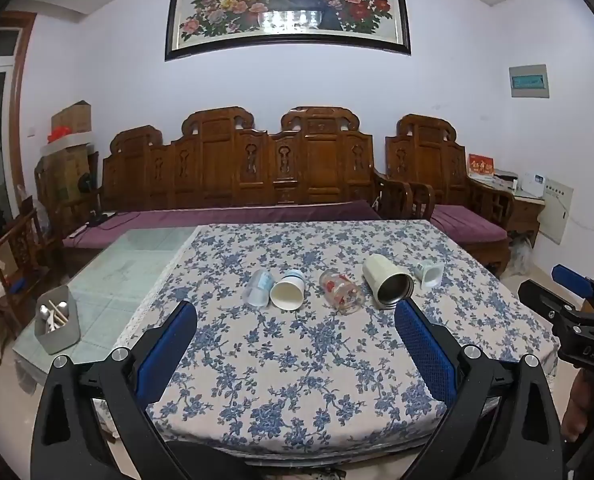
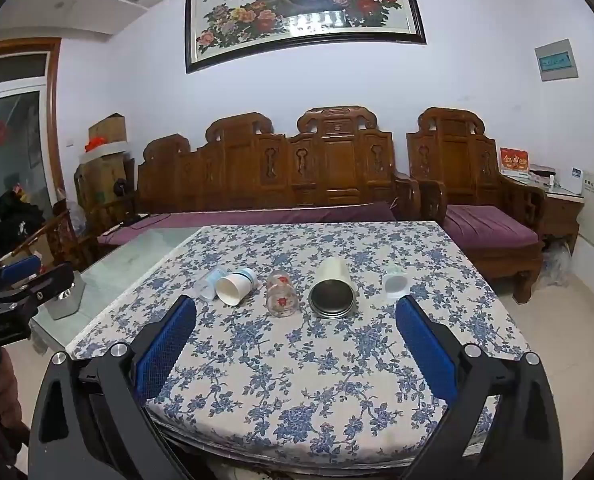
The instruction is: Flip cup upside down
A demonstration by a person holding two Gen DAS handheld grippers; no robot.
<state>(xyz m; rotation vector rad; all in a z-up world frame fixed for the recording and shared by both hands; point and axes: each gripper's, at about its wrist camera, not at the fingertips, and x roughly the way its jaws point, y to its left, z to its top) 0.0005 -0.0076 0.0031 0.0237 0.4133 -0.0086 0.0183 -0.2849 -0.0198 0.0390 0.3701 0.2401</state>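
Ahead on the floral tablecloth [image 2: 297,380], five cups lie toppled in a row, mouths toward me. My right gripper [image 2: 295,312] hangs spread wide and empty, the steel-lined cup [image 2: 333,290] straight ahead, glass cup [image 2: 281,294] just left. My left gripper [image 1: 295,316], equally agape, faces the paper cup [image 1: 288,290].

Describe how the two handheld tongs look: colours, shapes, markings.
Both match. The left tongs and right tongs have black angular plastic frames with silver round bolts at the joints, and two long fingers faced with blue dimpled pads. White lettering marks the right tongs' body in the left view. No cables visible.
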